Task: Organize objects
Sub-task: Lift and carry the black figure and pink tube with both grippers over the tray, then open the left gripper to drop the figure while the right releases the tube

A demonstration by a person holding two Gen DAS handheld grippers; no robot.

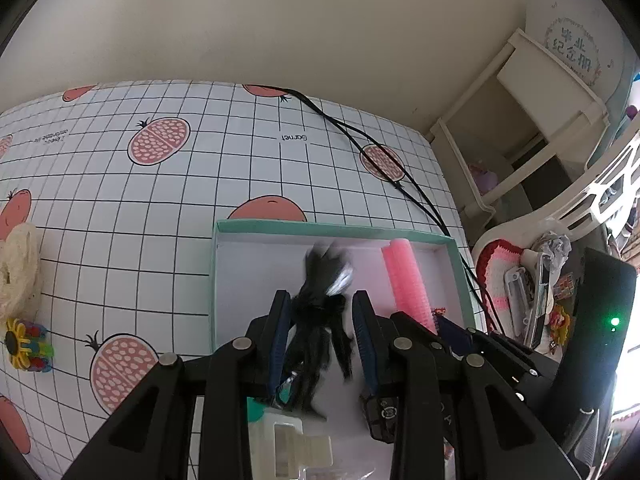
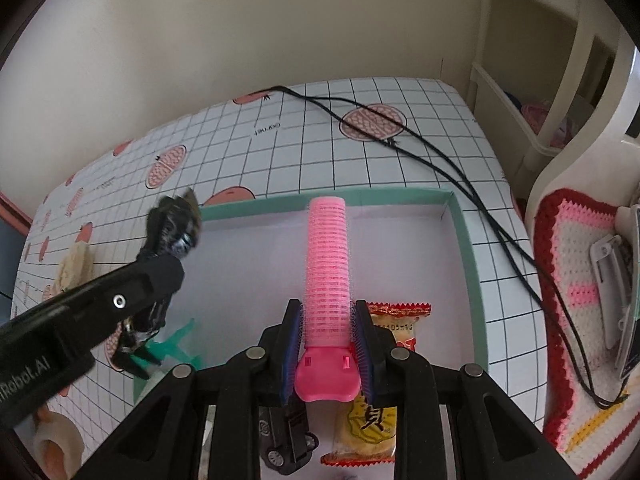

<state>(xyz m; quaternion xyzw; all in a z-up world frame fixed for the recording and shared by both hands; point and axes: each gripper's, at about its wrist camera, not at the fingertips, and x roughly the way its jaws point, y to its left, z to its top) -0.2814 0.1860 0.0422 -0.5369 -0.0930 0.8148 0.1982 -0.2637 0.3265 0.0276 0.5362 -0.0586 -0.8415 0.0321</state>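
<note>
My right gripper [image 2: 327, 312] is shut on a pink hair roller [image 2: 327, 256], gripped near its pink base, its tube pointing forward above the teal-rimmed white box [image 2: 466, 248]. The roller shows in the left wrist view [image 1: 406, 280] too. My left gripper [image 1: 321, 300] has a black feathery hair clip [image 1: 320, 320] between its fingers, over the box's left part [image 1: 213, 280]; there is some gap beside the clip. In the right wrist view the left gripper [image 2: 160, 280] carries that clip [image 2: 172, 228] above the box's left edge.
In the box lie snack packets [image 2: 396, 324], a black toy car [image 2: 288, 440] and a green clip [image 2: 172, 348]. A black cable [image 2: 440, 168] crosses the checked tablecloth. On the left lie a cream lace piece [image 1: 18, 268] and a colourful sunflower clip [image 1: 26, 346]. A chair with a crochet cushion [image 2: 580, 308] stands at the right.
</note>
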